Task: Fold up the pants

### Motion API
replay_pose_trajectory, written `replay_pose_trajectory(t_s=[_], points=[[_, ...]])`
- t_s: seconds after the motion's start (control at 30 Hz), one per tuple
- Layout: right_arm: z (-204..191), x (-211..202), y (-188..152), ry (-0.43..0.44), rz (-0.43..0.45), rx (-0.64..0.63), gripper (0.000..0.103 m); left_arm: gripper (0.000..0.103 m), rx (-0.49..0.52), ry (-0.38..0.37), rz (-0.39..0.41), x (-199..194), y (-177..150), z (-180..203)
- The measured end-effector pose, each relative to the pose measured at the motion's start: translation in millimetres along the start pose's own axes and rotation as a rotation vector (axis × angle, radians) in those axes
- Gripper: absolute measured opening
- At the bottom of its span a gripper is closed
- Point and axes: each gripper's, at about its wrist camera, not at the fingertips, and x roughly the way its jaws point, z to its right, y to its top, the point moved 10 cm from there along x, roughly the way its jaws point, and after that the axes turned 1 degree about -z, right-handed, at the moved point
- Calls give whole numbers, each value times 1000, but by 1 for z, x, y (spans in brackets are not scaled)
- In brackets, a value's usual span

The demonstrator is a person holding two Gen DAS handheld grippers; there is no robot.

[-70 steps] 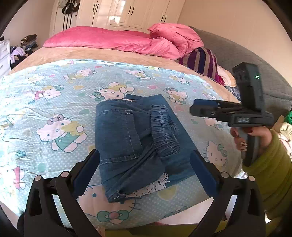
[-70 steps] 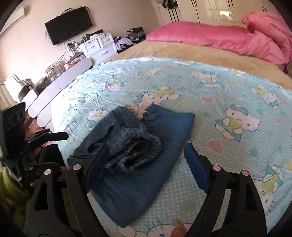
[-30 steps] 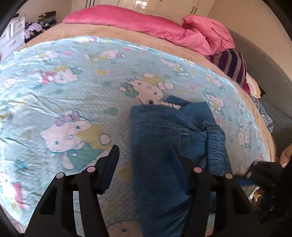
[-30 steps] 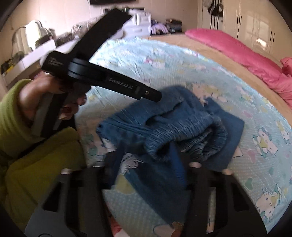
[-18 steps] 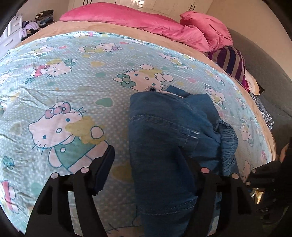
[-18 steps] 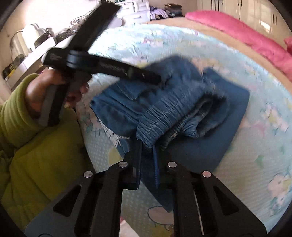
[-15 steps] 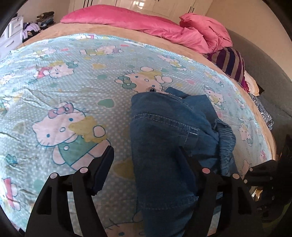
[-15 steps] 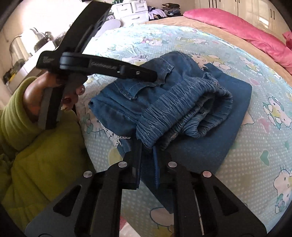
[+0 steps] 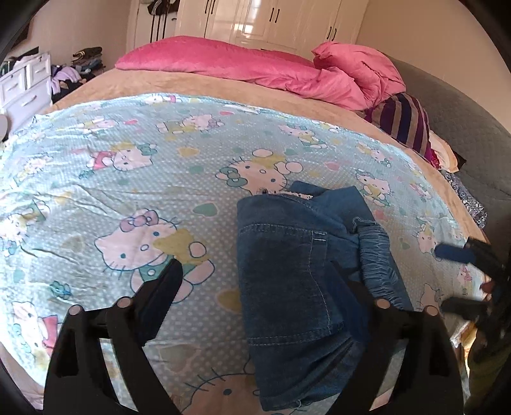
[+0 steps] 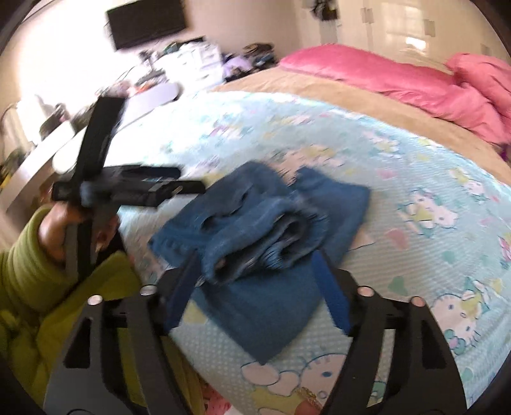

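Folded blue denim pants [image 9: 287, 271] lie on the cartoon-cat bedsheet [image 9: 127, 159], elastic waistband bunched along their right side. My left gripper [image 9: 255, 287] hovers low over them with its jaws opening wide; the cloth lies between the fingers, and no pad presses it. In the right wrist view the pants [image 10: 262, 223] lie just ahead of my right gripper [image 10: 255, 287]. Its blue pads are spreading, with the waistband fold loose between them. A hand in a green sleeve [image 10: 25, 274] holds the left gripper [image 10: 190, 178] to the left. The right gripper [image 9: 455, 281] shows at the left wrist view's right edge.
A pink duvet [image 9: 255, 70] and a striped cushion [image 9: 402, 124] lie at the far end of the bed. A grey padded bed surround [image 9: 463, 127] runs along the right. White drawers [image 9: 22, 86], a white desk [image 10: 95, 140] and a wall TV [image 10: 147, 22] stand to the left. The bed's near edge is just below the pants.
My right gripper, shut on the waistband half a second ago, has opened and pulled back and up. The left jaws have widened and risen slightly over the pants.
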Motion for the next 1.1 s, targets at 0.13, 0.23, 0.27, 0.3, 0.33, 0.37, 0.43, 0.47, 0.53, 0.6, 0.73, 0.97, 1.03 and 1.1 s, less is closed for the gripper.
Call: replay_pose_trajectory(t_s=[0.13,0.23,0.27,0.3,0.33,0.37,0.43,0.47,0.53,0.6,0.73,0.97,1.03,1.1], points=[[29,5,5,-51,17,93,71,90,9,14,7,-1,1,-1],[46,16,3,-95,1,138,72,90,5,19,-2,3,0,-3],[51,20,2,-108,-5,146,72,90,1,21,-8,5,-1,-4],[54,23,1,-113,-11,151,72,90,-2,24,-14,8,-2,-5],[56,28,0,-114,-16,159,72,90,-6,26,-19,10,-4,-6],[57,31,-1,-112,-16,163,72,90,-14,27,-28,15,-5,-8],[61,39,-2,-113,-25,176,72,90,-23,27,-40,20,-7,-10],[63,42,-2,-113,-28,185,72,90,-29,24,-51,24,-9,-11],[67,48,-3,-102,-38,213,72,90,-36,0,-76,32,-14,-10],[70,54,-5,-85,-48,246,71,90,-44,-12,-94,38,-18,-9],[75,71,-13,-69,-98,278,66,90,-52,-39,-113,46,-21,-4],[73,90,-22,13,-133,319,64,89,-48,-64,-136,57,-24,7],[72,93,-21,22,-128,313,66,87,-44,-77,-142,59,-24,12],[71,94,-19,31,-122,312,67,80,-36,-80,-144,60,-24,16]])
